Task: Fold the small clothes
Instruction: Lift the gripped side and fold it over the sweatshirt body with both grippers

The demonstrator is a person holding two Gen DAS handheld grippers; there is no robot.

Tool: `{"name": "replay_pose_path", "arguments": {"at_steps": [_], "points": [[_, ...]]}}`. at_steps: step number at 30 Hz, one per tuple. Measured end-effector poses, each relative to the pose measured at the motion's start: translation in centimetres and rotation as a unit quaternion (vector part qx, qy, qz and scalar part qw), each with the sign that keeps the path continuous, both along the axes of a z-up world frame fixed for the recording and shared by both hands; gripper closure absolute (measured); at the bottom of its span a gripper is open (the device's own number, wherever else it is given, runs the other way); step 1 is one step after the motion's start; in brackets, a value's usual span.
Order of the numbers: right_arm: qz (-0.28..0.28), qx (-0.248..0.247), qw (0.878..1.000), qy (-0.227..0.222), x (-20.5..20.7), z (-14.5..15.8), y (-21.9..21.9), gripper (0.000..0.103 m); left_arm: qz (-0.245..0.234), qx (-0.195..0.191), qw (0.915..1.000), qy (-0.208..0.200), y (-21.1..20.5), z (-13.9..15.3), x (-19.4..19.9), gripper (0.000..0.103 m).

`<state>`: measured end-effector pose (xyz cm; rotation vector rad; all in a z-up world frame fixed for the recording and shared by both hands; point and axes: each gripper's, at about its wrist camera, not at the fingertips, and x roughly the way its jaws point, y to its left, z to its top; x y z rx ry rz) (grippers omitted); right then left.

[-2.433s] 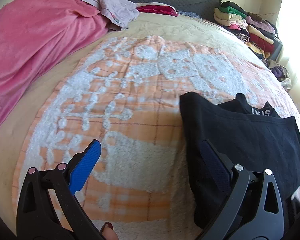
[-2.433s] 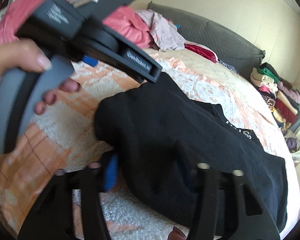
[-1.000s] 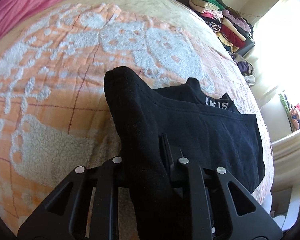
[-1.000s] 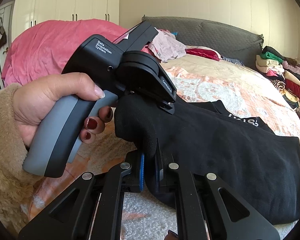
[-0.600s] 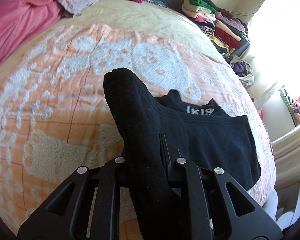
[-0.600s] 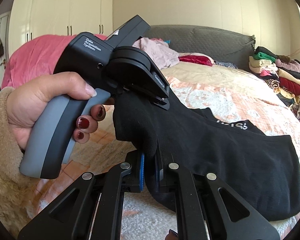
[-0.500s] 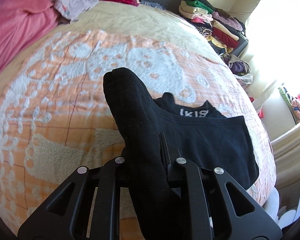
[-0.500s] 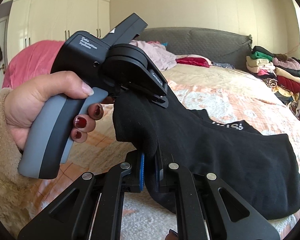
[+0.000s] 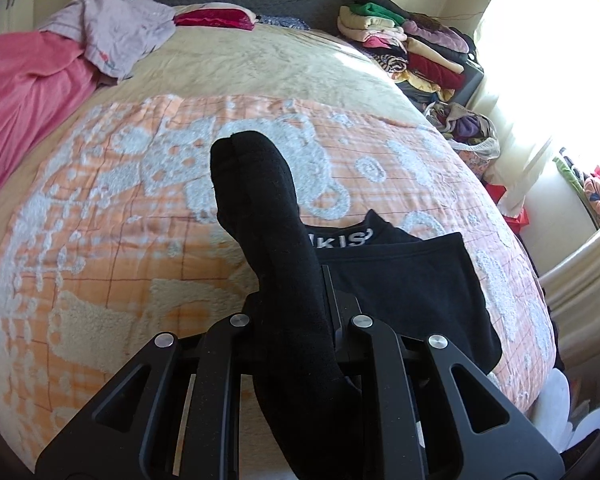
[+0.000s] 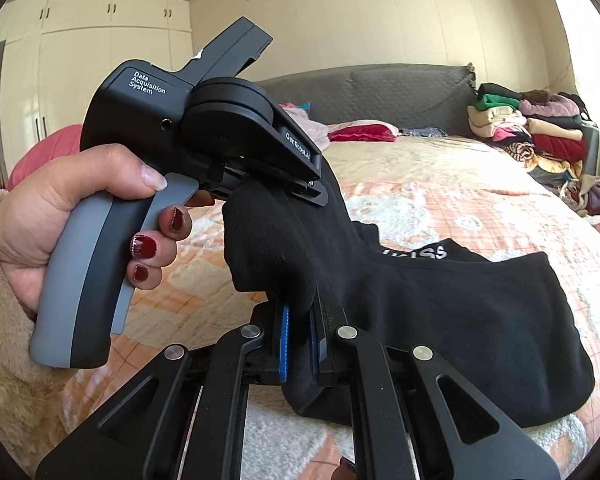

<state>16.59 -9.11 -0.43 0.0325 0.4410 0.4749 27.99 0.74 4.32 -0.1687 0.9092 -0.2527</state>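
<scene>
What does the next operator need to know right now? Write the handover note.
Left claw: shut on one end of the black garment.
Right claw: shut on the same edge beside it, a bunch of cloth between the two.
Garment: gripped end lifted, the rest trailing on the orange blanket, white lettering at its waistband facing up.
Done: both grips set, edge raised.
Left: carry the raised edge over the lying part, lay it flat, release, probably fold again.
Stack of folded clothes sits at the far side of the bed.

Both grippers (image 9: 296, 300) (image 10: 300, 320) clamped — fingers together
</scene>
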Motion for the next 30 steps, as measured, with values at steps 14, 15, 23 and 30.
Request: {"name": "replay_pose_path", "arguments": {"at_steps": [14,15,23,30], "points": [[-0.039,0.043,0.998,0.007,-1.0,0.0,-4.6,0.097,-0.032,0.022,0.9992,-0.006,-6.2,0.8,0.2,0.094],[-0.043,0.046,0.998,0.008,-1.1,0.0,-5.1,0.097,-0.035,0.025,0.9991,-0.007,-6.8,0.8,0.2,0.094],[-0.061,0.070,0.995,0.023,-1.5,-1.0,-7.9,0.097,-0.047,0.037,0.9982,-0.002,-10.4,0.4,0.5,0.094],[-0.082,0.090,0.992,0.039,-1.4,-2.0,-10.5,0.097,-0.057,0.047,0.9972,0.009,-13.5,-0.6,1.0,0.094]]}}
